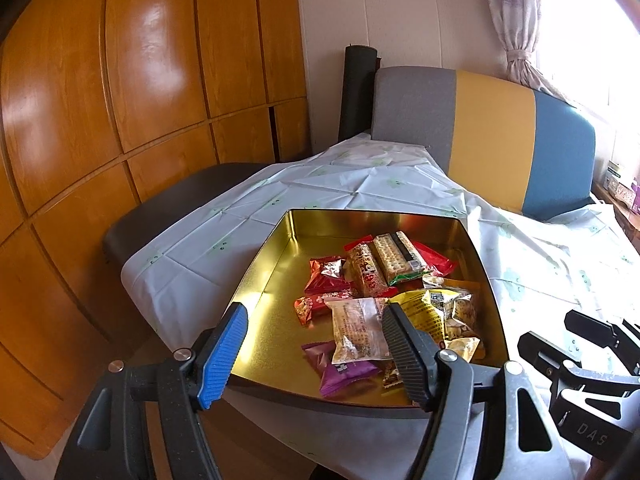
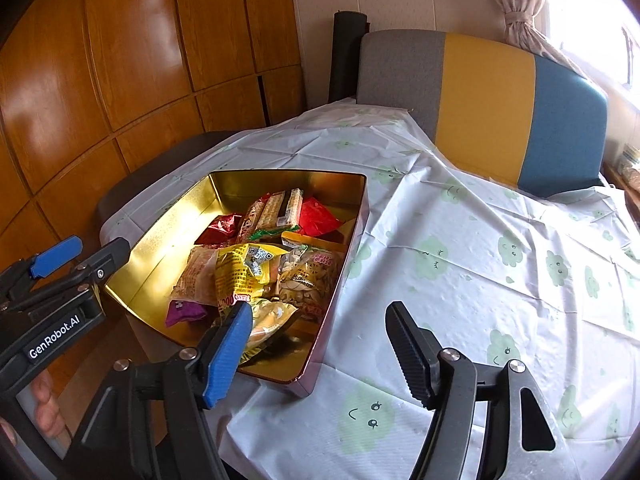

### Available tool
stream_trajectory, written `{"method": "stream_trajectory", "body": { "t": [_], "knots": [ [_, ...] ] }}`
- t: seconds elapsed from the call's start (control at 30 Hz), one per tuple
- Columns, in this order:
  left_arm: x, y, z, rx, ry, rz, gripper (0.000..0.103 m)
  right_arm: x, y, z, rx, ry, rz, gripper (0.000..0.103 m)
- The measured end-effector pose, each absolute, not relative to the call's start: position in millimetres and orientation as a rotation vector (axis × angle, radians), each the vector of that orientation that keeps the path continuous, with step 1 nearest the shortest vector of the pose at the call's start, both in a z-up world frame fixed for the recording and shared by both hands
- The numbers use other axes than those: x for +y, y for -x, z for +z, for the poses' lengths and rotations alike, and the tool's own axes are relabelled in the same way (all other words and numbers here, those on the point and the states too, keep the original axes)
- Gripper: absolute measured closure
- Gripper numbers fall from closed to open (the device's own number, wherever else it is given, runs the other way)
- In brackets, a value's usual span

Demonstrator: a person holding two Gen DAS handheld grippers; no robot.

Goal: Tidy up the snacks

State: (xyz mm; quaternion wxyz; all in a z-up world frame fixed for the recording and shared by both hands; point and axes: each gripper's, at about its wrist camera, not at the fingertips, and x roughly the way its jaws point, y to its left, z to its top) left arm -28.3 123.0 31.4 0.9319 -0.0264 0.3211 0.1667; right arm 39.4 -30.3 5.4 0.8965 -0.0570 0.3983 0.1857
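The left gripper [image 1: 312, 324] holds its jaws wide apart with nothing clamped between them; its blue finger [image 1: 222, 354] sits over the near left rim of the tin, its black finger over the snacks inside. Between the jaws and just ahead of them lies a clear packet [image 1: 358, 330], with a purple packet [image 1: 344, 372] nearer the camera and a yellow bag [image 1: 424, 310] just past the black finger. Farther ahead are red packets [image 1: 326, 274] and a pack of crackers [image 1: 396, 256]. All of these lie inside the gold tin [image 1: 276, 280], which stands open on the desk [image 1: 304, 184] under a white cloth printed with green shapes. The right gripper [image 2: 320, 330] also has its jaws spread and empty: its blue finger hangs over the tin's near corner, above a pale packet [image 2: 272, 320], and its black finger is over bare cloth outside the tin's right wall. Beyond the desk stands a grey, yellow and blue chair back [image 2: 480, 92].
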Motion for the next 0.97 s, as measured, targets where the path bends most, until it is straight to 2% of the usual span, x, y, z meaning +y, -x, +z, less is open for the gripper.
{"method": "stream_trajectory", "body": {
  "t": [0.97],
  "knots": [
    [125.9, 30.5, 30.5, 0.654, 0.071, 0.317, 0.032, -35.3, -39.6, 4.8, 0.821, 0.131, 0.373, 0.031]
  ]
}}
